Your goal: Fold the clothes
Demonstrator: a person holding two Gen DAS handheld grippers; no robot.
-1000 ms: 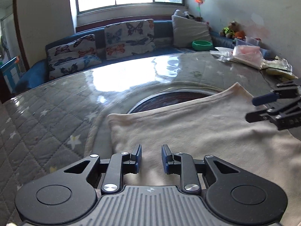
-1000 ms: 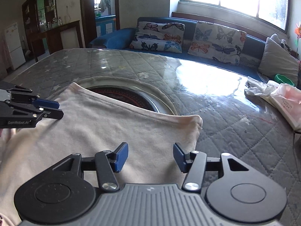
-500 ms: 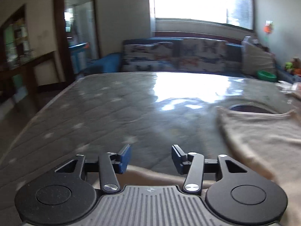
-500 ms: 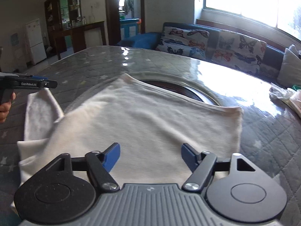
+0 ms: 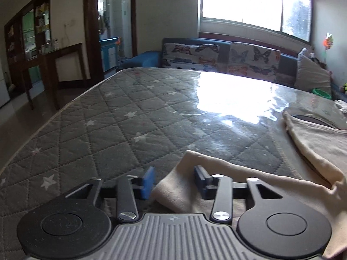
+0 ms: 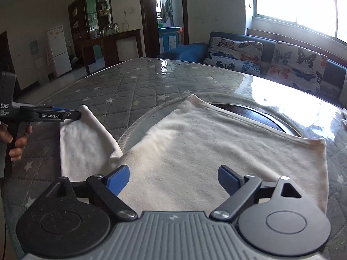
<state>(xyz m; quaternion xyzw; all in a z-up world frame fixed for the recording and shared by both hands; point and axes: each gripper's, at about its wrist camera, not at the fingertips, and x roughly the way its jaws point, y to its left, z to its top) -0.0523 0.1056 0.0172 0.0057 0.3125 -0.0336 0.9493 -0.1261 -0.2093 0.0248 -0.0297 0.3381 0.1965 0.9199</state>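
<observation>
Left gripper (image 5: 173, 181), jaws apart, straddles the shirt (image 6: 216, 151) sleeve (image 5: 180, 186), which points leftward.

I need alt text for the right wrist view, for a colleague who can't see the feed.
A cream shirt lies spread flat on a grey quilted, star-print table cover, with the open right tongs hovering over its near edge. At far left, the left tongs reach the tip of the shirt's outstretched sleeve.
</observation>
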